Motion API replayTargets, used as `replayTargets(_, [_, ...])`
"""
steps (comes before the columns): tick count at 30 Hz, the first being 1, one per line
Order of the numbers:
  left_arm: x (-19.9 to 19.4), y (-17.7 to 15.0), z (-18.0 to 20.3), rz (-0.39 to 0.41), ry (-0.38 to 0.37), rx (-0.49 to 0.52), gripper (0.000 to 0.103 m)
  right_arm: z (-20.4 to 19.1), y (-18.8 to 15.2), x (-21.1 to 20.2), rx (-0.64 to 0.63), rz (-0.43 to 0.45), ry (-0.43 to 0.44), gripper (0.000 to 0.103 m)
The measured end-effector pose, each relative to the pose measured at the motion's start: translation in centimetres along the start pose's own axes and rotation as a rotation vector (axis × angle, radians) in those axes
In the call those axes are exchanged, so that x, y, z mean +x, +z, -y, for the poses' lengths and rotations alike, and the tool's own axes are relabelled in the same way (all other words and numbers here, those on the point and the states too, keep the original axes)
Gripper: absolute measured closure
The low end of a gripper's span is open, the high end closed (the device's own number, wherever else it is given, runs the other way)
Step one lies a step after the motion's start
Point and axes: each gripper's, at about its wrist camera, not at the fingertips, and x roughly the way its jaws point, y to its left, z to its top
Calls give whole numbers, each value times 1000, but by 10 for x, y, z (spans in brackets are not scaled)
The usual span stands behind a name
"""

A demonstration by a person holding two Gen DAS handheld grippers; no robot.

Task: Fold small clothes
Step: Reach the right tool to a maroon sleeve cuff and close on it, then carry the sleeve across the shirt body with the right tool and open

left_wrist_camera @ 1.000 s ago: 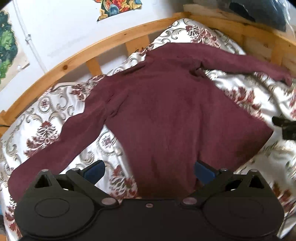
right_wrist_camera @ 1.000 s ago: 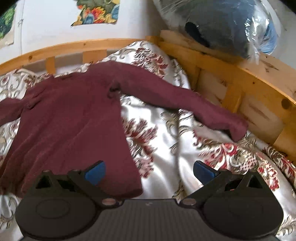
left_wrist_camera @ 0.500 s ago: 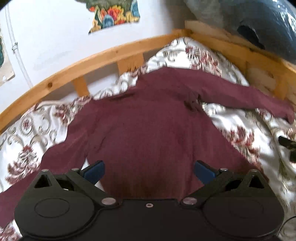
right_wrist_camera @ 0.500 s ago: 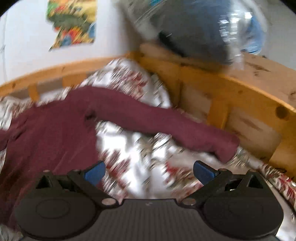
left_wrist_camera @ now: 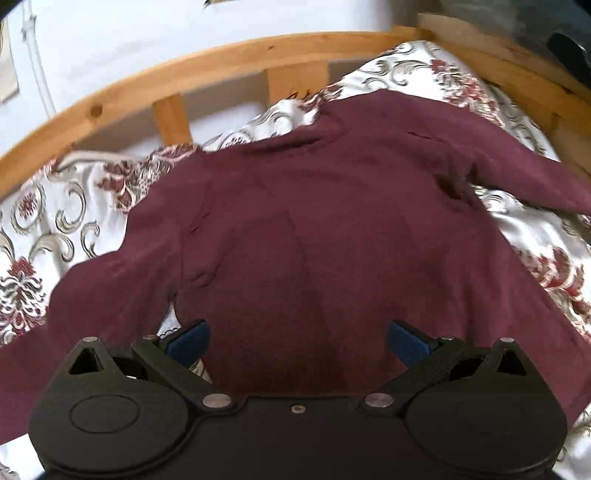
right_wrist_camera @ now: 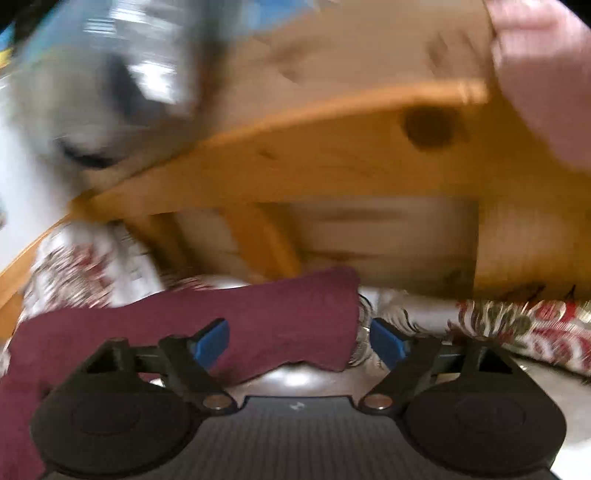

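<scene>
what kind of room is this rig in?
Most likely a bedroom: a maroon long-sleeved top lies spread on a floral satin bedspread, enclosed by a pine slatted bed frame against a white wall.

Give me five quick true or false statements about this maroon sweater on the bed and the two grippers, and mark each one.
1. The maroon sweater lies spread out on a floral bedspread. True.
2. The sweater is already folded into a neat square. False: both sleeves are still stretched out to the sides.
3. The right gripper has the sleeve cuff between its jaws, which have just been closing. True; the pads do not yet press on it.
4. The left gripper is clamped shut on the collar. False: it is open, over the lower body of the sweater.
5. The bed frame is black metal. False: it is light wood.
</scene>
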Motion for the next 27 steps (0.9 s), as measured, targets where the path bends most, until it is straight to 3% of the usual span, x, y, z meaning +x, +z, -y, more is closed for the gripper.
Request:
replayTargets(2, [8, 1, -9, 3, -1, -20, 1, 4, 1, 17, 48, -22, -41, 32])
replayTargets(6, [17, 3, -19, 11, -1, -45, 1, 3, 0, 33, 71, -40, -53, 74])
replayTargets(8, [18, 4, -23, 14, -4, -57, 1, -3, -1, 27, 56, -21, -45, 86])
replayTargets(11, [16, 6, -31, 23, -7, -83, 1, -18, -2, 14, 23, 37, -28, 89])
replayTargets(15, [1, 5, -42, 50, 6, -107, 1, -64, 1, -25, -150, 195, 64, 90])
replayTargets(18, [-15, 4, -53, 80, 21, -122, 1, -120, 7, -53, -338, 305, 230, 90])
replayTargets(21, [-32, 0, -67, 108, 27, -161, 1, -183, 1, -76, -510, 324, 454, 90])
replayTargets(27, [-60, -13, -97, 163, 41, -286, 1, -280, -71, -122, -869, 327, 760, 90])
